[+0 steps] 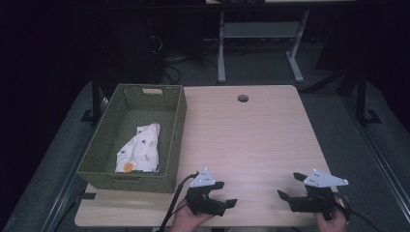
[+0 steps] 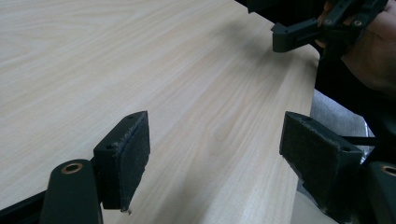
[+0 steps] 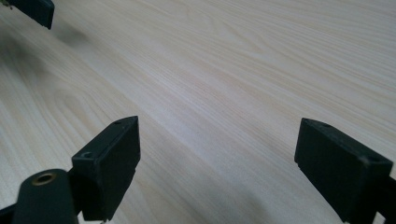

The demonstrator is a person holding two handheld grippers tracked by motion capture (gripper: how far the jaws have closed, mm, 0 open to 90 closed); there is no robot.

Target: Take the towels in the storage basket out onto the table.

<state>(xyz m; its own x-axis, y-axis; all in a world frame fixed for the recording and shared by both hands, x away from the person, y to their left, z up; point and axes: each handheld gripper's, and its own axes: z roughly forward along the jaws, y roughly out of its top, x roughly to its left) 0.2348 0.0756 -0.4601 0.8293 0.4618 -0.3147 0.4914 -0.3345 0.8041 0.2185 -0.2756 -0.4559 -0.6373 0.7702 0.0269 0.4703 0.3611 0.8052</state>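
Beside a green basket [image 1: 133, 140] holding a printed cloth [image 1: 140, 149], seen from above, left gripper [image 1: 226, 194] and right gripper [image 1: 286, 186] hover wide open, empty, over the table [image 1: 251, 135]; no legible writing

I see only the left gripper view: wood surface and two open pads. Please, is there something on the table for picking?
Observer: Yes, a green woven basket stands at the table's left side.
Operator: Is the basket empty?
Observer: No, a white patterned cloth lies folded inside it.
Operator: And the right claw, does it hold something?
Observer: No, the right claw is open, with only bare wood between its pads.
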